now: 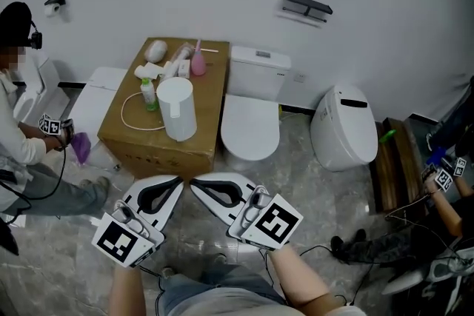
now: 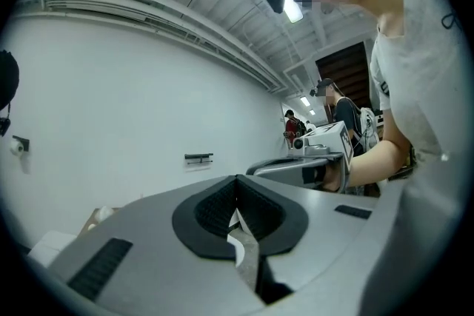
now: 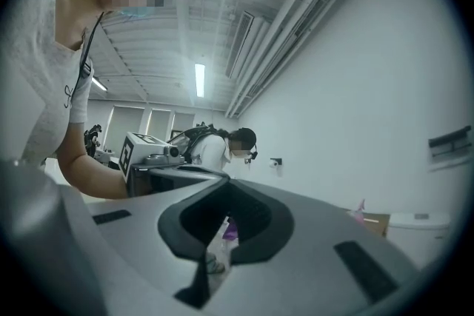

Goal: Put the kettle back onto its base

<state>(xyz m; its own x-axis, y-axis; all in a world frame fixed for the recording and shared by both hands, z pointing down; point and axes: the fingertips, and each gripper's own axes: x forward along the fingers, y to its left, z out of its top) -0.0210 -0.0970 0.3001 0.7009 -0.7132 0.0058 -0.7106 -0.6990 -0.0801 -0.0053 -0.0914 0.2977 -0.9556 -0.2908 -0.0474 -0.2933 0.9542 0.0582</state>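
Note:
A white kettle stands upright on a cardboard box, with a white cord looped beside it. I cannot make out a separate base under it. Both grippers are held low in front of the person's body, well short of the box. The left gripper and the right gripper are shut with nothing in them, their tips angled toward each other and nearly meeting. In the left gripper view the left gripper has its jaws together. The right gripper looks the same in the right gripper view.
The box also carries a green bottle, a pink bottle and small white items. Two white toilets stand to its right. One person sits at the left, another at the right edge. Cables lie on the floor.

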